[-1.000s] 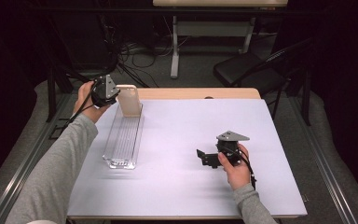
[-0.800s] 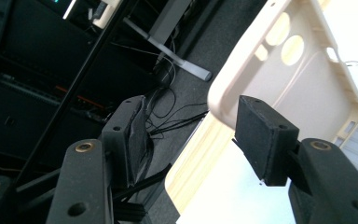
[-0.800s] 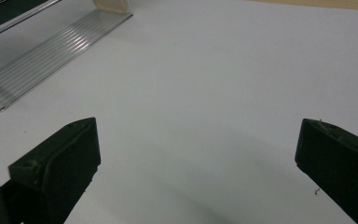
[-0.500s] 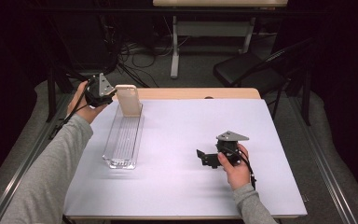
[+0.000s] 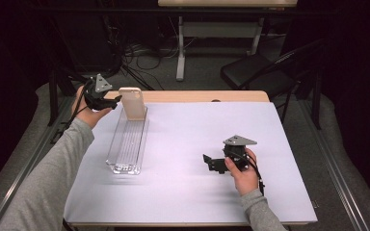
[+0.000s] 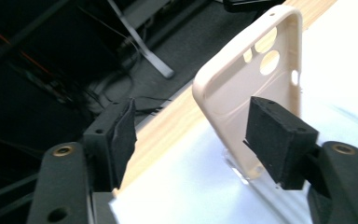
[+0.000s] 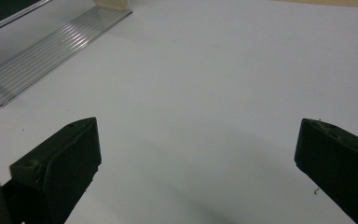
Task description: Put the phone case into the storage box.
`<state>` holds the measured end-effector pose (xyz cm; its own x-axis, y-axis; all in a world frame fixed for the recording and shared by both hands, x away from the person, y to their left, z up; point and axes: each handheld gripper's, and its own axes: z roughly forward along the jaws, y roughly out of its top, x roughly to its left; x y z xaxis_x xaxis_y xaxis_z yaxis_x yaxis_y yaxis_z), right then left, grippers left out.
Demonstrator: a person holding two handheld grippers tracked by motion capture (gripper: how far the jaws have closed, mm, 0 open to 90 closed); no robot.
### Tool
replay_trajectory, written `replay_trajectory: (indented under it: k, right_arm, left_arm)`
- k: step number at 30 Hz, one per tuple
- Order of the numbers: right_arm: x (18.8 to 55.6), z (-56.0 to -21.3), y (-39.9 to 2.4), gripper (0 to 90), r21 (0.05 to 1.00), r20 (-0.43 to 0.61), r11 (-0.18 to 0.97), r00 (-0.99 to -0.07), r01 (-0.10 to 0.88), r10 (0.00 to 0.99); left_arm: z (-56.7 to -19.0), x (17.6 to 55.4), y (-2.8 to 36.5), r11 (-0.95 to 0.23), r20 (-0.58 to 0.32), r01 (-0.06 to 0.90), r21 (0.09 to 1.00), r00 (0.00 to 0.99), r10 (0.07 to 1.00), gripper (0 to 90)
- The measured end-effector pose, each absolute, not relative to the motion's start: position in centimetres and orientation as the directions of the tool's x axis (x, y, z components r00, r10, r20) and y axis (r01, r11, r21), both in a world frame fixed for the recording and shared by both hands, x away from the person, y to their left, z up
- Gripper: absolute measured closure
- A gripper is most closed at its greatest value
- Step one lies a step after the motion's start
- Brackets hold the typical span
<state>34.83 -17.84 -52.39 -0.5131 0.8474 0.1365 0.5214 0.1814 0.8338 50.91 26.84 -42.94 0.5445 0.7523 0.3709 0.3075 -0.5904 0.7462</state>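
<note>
1. At the upper left of the high view, the left gripper (image 5: 110,100) is held in a hand (image 5: 89,113) with a grey sleeve, just beside the phone case (image 5: 132,102). Its jaws have just been opening and now stand apart, released.
2. In the left gripper view the same gripper (image 6: 193,142) shows two black jaws rising from the bottom edge. The cream phone case (image 6: 242,84) stands upright beyond them, toward the right of the frame. The right jaw overlaps the case's lower edge in the picture, while the left jaw is well clear of it. No pad presses on the case.
3. The phone case stands at the far end of a clear plastic rack (image 5: 127,144), which lies left of centre on the white table (image 5: 188,192) in the high view. The case's camera holes show near the upper right of the left gripper view.
4. At the lower right of the high view, the right gripper (image 5: 211,163) rests low over the table in the other hand (image 5: 243,173), well apart from the rack.
5. In the right gripper view its jaws (image 7: 196,154) stand wide apart, released, with only bare white table between them. The rack (image 7: 42,46) lies at the upper left of that frame.
</note>
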Motion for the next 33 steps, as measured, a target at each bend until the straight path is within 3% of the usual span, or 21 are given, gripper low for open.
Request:
replay_trajectory:
  k: [11,22,33]
  right_arm:
    - [34.84,-52.40,-17.82,0.0,0.833,0.132,0.188,-0.517,0.521,0.845]
    - [34.84,-52.38,-17.87,0.2,0.832,0.134,0.187,-0.517,0.522,0.846]
    - [34.88,-52.40,-17.83,0.6,0.829,0.132,0.193,-0.519,0.526,0.845]
  left_arm:
    - [-43.42,51.36,26.98,-0.414,0.084,0.460,0.786,0.584,0.808,27.9]
    - [-43.57,51.50,27.05,-0.333,-0.051,0.535,0.776,0.580,0.813,23.3]
    - [-43.38,51.26,27.46,-0.321,-0.076,0.551,0.770,0.580,0.811,20.0]
